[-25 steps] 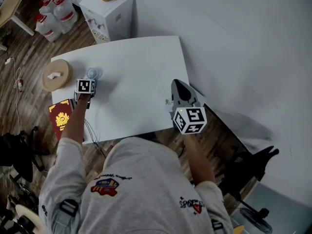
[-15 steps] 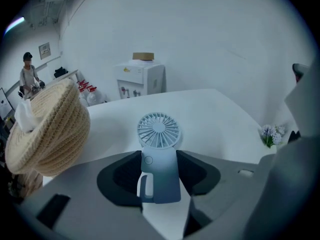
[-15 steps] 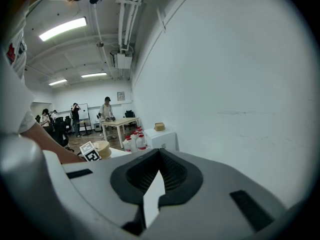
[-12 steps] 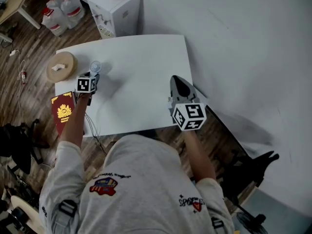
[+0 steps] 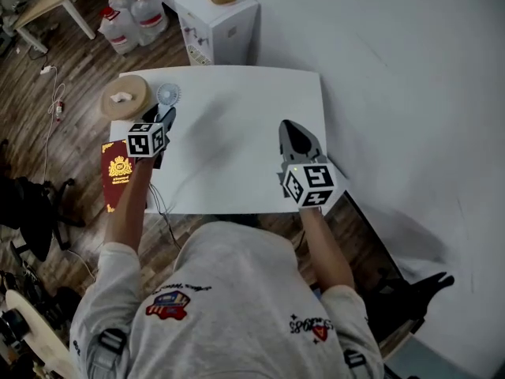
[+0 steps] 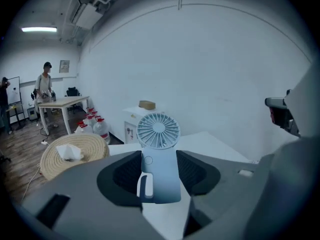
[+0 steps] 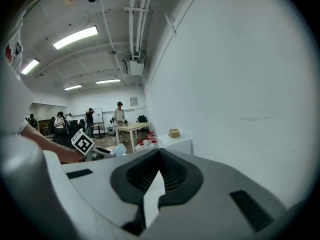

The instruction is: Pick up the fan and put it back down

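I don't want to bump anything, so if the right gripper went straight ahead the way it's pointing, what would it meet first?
Nothing close: the right gripper, jaws together, points across the table. Beyond it the white cabinet looks first in line, though depth is unclear.

One fan (image 6: 158, 130); two grippers (image 5: 168, 116) (image 5: 289, 127); one straw mat (image 5: 126, 93); one red booklet (image 5: 117, 177).
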The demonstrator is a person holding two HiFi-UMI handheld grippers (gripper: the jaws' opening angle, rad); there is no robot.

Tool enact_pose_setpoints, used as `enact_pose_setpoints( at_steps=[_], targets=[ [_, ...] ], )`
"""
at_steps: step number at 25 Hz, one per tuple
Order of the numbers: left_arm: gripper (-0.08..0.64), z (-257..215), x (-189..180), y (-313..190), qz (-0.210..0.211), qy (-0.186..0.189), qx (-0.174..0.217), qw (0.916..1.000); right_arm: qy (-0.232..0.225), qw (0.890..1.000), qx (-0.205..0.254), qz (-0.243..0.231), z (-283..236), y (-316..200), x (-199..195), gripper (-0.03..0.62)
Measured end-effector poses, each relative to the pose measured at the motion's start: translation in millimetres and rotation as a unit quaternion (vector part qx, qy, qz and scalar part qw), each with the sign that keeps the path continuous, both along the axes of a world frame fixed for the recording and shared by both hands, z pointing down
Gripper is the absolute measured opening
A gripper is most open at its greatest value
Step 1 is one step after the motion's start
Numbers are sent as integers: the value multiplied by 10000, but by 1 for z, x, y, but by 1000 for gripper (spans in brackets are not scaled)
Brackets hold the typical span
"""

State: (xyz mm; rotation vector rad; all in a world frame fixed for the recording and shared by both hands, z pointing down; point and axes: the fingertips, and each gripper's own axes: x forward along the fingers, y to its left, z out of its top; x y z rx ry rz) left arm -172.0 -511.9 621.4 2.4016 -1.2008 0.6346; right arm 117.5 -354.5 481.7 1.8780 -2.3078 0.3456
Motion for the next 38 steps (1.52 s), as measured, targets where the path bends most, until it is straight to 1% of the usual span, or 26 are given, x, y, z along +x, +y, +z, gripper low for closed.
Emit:
enact_pose_setpoints(
  at_steps=[4, 9, 13, 16, 18, 22, 25, 34, 38],
  targets=[
    [210, -51, -10, 16, -134, 290, 484, 9983, -29, 9994, 114, -315, -8, -11, -24, -9],
    [210, -109, -28, 38, -290, 539, 1021, 9929, -111, 9972, 229, -708, -17, -28, -58, -9],
    [210, -143, -48, 55, -486, 738, 1341, 9870, -191, 9943, 337, -993, -22, -42, -86, -9],
    [210, -170, -68, 67, -689, 883, 1608, 9806, -233, 9919, 440, -1170, -28, -49, -106, -9],
    [210, -183, -78, 75, -745, 912, 1747, 9776, -223, 9904, 470, -1278, -29, -51, -116, -9],
    [210, -191, -92, 85, -858, 959, 1803, 9752, -230, 9885, 474, -1418, -28, -56, -127, -9],
    [210, -189, -95, 89, -911, 979, 1784, 9748, -295, 9875, 461, -1476, -28, -58, -131, -9],
    [210, -177, -85, 86, -824, 987, 1680, 9774, -312, 9879, 444, -1454, -25, -62, -126, -9],
    [210, -174, -72, 79, -711, 987, 1648, 9788, -304, 9895, 413, -1353, -21, -63, -114, -9]
  ],
)
